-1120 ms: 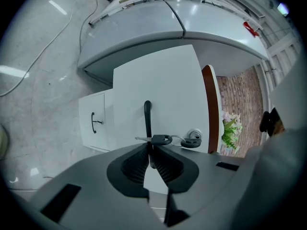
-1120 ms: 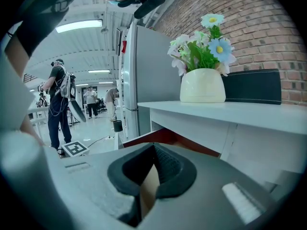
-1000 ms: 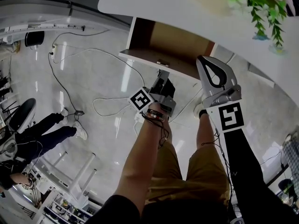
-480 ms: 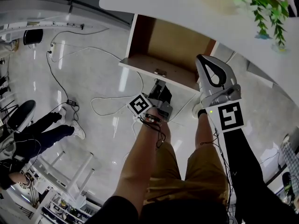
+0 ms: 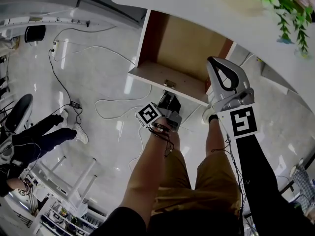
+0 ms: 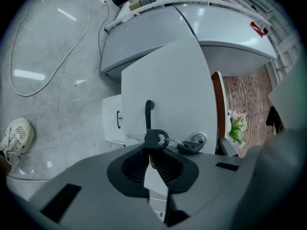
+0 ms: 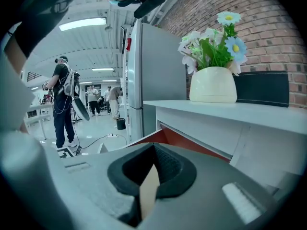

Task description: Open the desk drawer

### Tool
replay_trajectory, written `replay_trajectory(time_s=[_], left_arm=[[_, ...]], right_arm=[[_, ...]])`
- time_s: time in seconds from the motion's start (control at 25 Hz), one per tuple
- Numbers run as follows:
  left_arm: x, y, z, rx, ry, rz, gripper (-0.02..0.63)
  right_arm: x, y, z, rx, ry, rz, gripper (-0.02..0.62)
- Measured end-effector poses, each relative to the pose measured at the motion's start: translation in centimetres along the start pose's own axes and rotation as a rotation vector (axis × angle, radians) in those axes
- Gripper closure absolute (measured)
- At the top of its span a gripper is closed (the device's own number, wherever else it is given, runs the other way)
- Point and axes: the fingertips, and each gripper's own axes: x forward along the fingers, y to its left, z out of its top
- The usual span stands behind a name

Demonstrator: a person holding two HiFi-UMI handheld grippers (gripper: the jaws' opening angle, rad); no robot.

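clamping the black key (image 6: 156, 138), the shut left claw (image 6: 152, 146) sits just before the drawer front (image 6: 165, 80).

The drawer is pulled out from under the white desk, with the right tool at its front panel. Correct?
No. It is the left tool, shut on a key, that is at the drawer front panel; the right tool grips nothing. The head view shows it.

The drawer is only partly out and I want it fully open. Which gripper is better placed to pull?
Left. The left gripper has its fingers shut on the drawer handle, ready to pull. The right gripper hangs by the corner of the drawer, shut on nothing.
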Motion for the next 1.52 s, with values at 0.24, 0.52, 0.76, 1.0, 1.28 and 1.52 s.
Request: replay_trajectory(time_s=[0.24, 0.52, 0.76, 1.0, 1.28, 1.52], left_arm=[[-0.4, 0.1, 0.1, -0.023, -0.015, -0.005, 0.574], [-0.1, 1.8, 0.1, 0.116, 0.072, 0.057, 0.571], [0.3, 2.0, 0.3, 0.104, 0.060, 0.051, 0.571], [2.1, 2.7, 0.0, 0.090, 0.081, 0.033, 0.569], [2.8, 4.3, 0.7, 0.048, 0.058, 0.047, 0.559], [2.8, 4.8, 0.4, 0.036, 0.081, 0.054, 0.515]], right_arm=[[0.4, 0.8, 0.4, -0.004, 0.000, 0.009, 0.595], [0.4, 0.9, -0.1, -0.006, 0.004, 0.010, 0.595], [0.2, 1.4, 0.5, -0.006, -0.007, -0.004, 0.595], [-0.8, 0.5, 0.2, -0.001, 0.002, -0.037, 0.595], [-1.8, 0.4, -0.3, -0.007, 0.014, -0.061, 0.595], [-2.0, 0.3, -0.2, -0.018, 0.013, -0.062, 0.595]])
